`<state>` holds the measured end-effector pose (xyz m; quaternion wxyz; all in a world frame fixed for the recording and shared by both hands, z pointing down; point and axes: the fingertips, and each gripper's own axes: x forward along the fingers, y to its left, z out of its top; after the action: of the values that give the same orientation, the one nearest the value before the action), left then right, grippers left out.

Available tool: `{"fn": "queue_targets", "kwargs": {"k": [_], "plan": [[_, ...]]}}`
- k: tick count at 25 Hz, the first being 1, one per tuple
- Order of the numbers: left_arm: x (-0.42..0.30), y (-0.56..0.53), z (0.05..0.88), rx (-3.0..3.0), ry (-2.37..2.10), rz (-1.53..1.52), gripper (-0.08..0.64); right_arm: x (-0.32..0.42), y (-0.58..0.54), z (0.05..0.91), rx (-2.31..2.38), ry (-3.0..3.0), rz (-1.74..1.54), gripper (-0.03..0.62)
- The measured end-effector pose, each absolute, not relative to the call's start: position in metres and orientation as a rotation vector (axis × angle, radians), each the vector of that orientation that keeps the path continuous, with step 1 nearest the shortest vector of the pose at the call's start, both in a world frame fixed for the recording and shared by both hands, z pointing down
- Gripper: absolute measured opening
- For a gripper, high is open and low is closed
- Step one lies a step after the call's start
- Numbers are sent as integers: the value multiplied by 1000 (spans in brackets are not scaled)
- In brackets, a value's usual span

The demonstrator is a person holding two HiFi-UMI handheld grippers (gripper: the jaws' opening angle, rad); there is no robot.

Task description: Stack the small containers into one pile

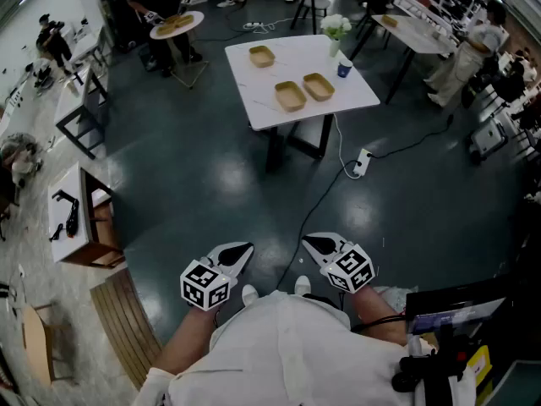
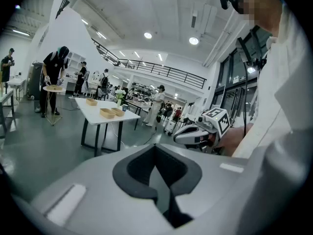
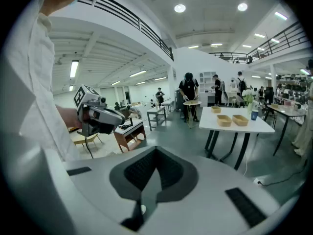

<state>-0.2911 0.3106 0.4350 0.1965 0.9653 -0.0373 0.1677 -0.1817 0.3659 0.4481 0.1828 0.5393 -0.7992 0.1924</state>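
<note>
Three small tan containers lie apart on a white table (image 1: 254, 100) far ahead: one at the back left (image 1: 261, 56), two side by side near the front (image 1: 290, 96) (image 1: 319, 86). They show small in the left gripper view (image 2: 107, 113) and the right gripper view (image 3: 224, 120). Both grippers hang low over the dark floor, close to the person's body and well short of the table. My left gripper (image 1: 245, 248) (image 2: 155, 147) is shut with nothing in it. My right gripper (image 1: 308, 240) (image 3: 156, 150) is likewise shut and holds nothing.
A vase of white flowers (image 1: 336, 28) and a blue cup (image 1: 345, 68) stand at the table's far right corner. A cable runs over the floor to a power strip (image 1: 362, 163). A low side table (image 1: 80, 218) stands at left; a person works at a round table (image 1: 176, 24).
</note>
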Motion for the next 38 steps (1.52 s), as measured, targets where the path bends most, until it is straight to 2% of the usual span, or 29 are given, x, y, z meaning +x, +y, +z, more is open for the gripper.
{"fn": "queue_targets", "kwargs": {"k": [15,21,29,38], "plan": [[-101,339,412,2692,-218,480,6,2,412,443,1481,-2290,624,3],[-82,310,432,2676,-277,515,6,34,384,481,1469,-2297,662,5],[-68,223,462,2628,-282,530,6,61,291,500,1498,-2266,677,6],[-36,95,438,2655,-187,462,6,94,159,489,1502,-2184,720,8]]}}
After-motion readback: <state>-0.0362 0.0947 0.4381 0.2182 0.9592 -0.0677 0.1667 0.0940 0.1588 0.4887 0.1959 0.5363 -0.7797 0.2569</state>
